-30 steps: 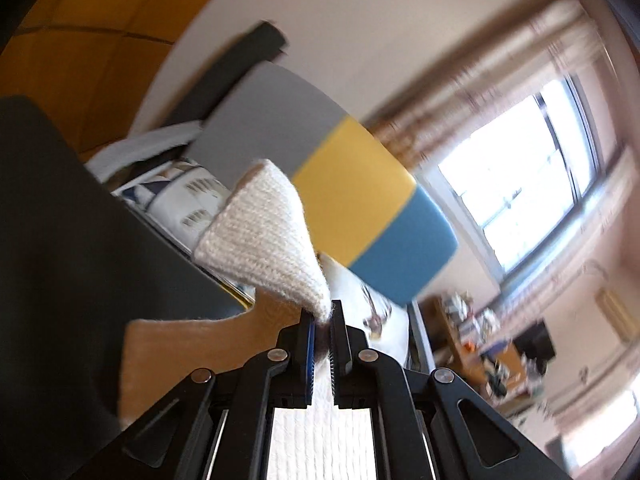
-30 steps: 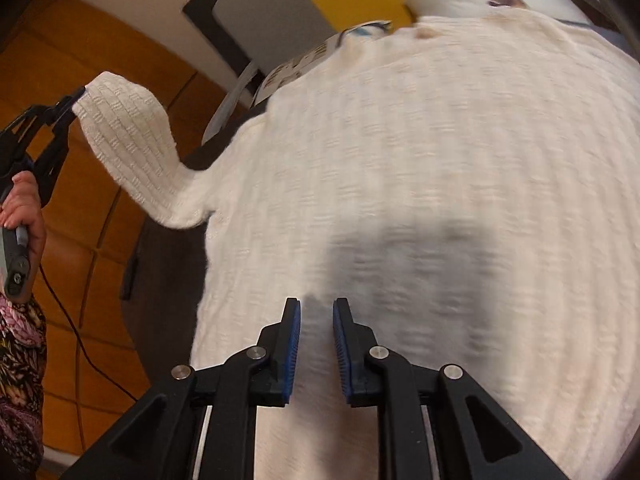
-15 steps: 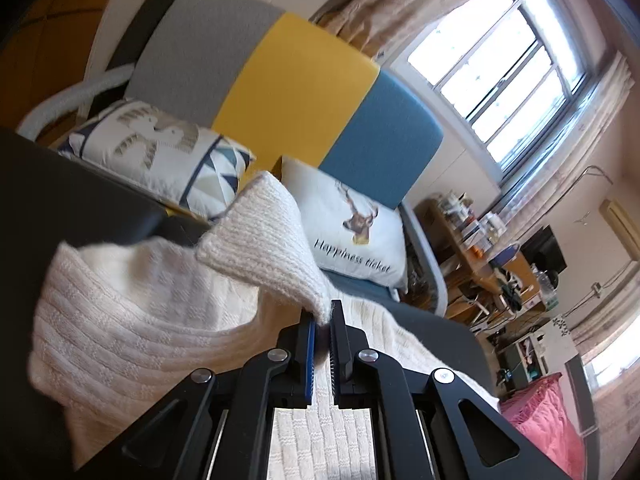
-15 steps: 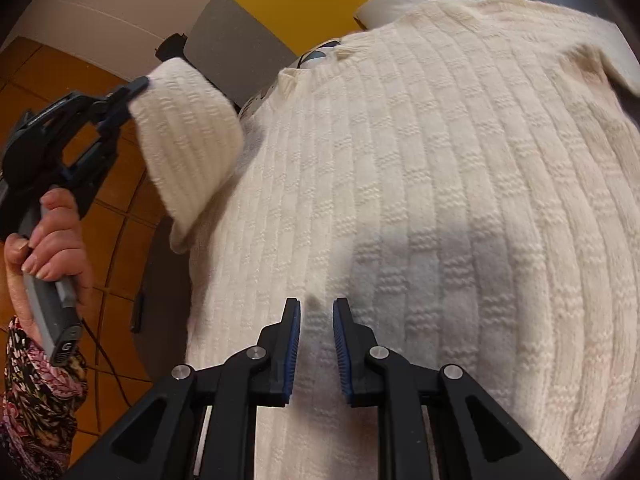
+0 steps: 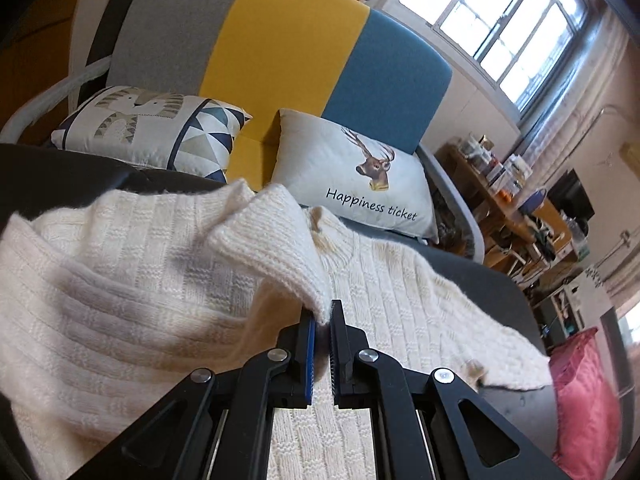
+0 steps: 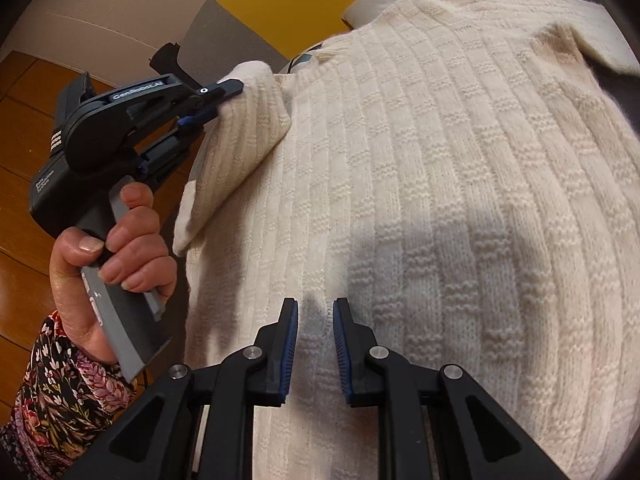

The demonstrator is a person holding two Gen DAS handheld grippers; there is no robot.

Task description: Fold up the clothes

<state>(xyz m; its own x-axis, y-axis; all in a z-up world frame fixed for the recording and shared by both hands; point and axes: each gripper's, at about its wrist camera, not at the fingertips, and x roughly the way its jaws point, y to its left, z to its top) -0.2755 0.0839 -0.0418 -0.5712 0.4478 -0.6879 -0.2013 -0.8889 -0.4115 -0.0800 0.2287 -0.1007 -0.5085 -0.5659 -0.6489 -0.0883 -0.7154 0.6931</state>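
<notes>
A cream knitted sweater (image 6: 440,160) lies spread front-up on a dark grey surface (image 5: 500,292). My left gripper (image 5: 324,316) is shut on the ribbed cuff of its left sleeve (image 5: 272,240), which is folded in over the chest. In the right wrist view that left gripper (image 6: 216,104) comes in from the left, held by a person's hand (image 6: 120,248), with the sleeve (image 6: 248,132) draped below it. My right gripper (image 6: 315,312) hovers over the sweater's lower body, slightly open, with nothing between its fingers.
Behind the sweater stands a sofa back (image 5: 280,40) in grey, yellow and blue, with a patterned pillow (image 5: 152,128) and a deer pillow (image 5: 352,176). A pink cushion (image 5: 580,400) lies at the right. A cluttered desk (image 5: 504,184) is beyond. Wooden floor (image 6: 24,128) lies to the left.
My left gripper has carried the sleeve cuff inward and down, from out beside the sweater to over its chest. The right gripper has drifted only a little over the sweater body.
</notes>
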